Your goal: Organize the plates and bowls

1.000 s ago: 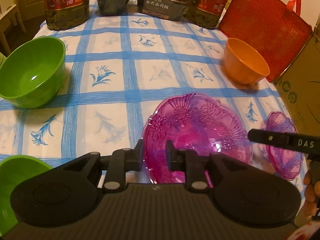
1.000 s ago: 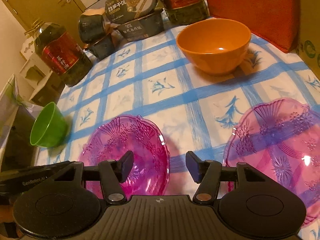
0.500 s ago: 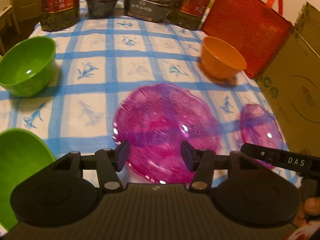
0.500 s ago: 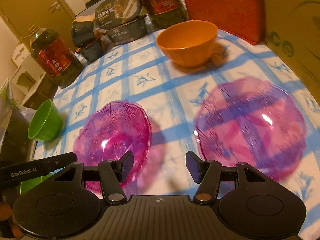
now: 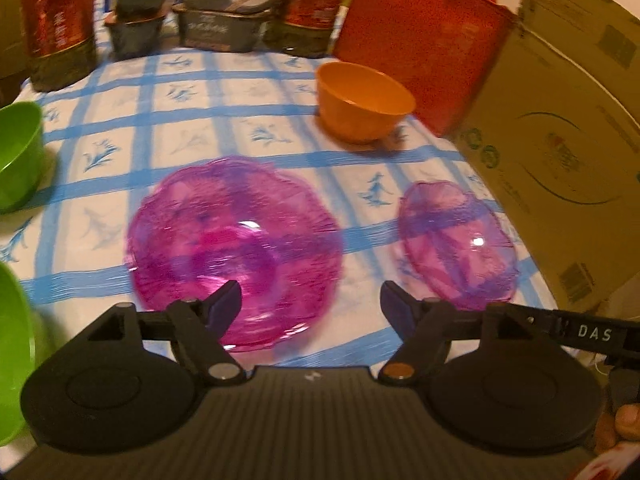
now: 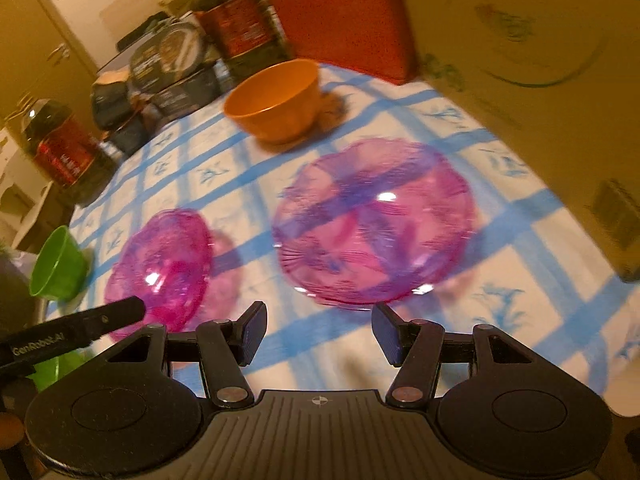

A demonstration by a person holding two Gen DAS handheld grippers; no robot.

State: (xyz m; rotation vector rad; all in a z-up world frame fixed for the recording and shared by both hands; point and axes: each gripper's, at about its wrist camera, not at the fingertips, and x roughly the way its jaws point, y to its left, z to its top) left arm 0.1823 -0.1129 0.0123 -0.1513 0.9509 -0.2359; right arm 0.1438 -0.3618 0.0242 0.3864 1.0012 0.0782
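Two clear magenta plates lie on the blue-checked tablecloth. In the left wrist view the near one lies just beyond my open, empty left gripper, and the second plate lies to the right. In the right wrist view that second plate lies just ahead of my open, empty right gripper, and the first plate lies to the left. An orange bowl stands behind them, also in the right wrist view. Green bowls stand at the left.
Oil bottles and dark food boxes line the table's far edge. A red bag and a large cardboard box stand along the right side. A green bowl shows at the left of the right wrist view.
Both grippers have pulled back and up from the plates. My left gripper's jaws have opened from nearly closed around the near plate's rim to wide, leaving that plate on the cloth.
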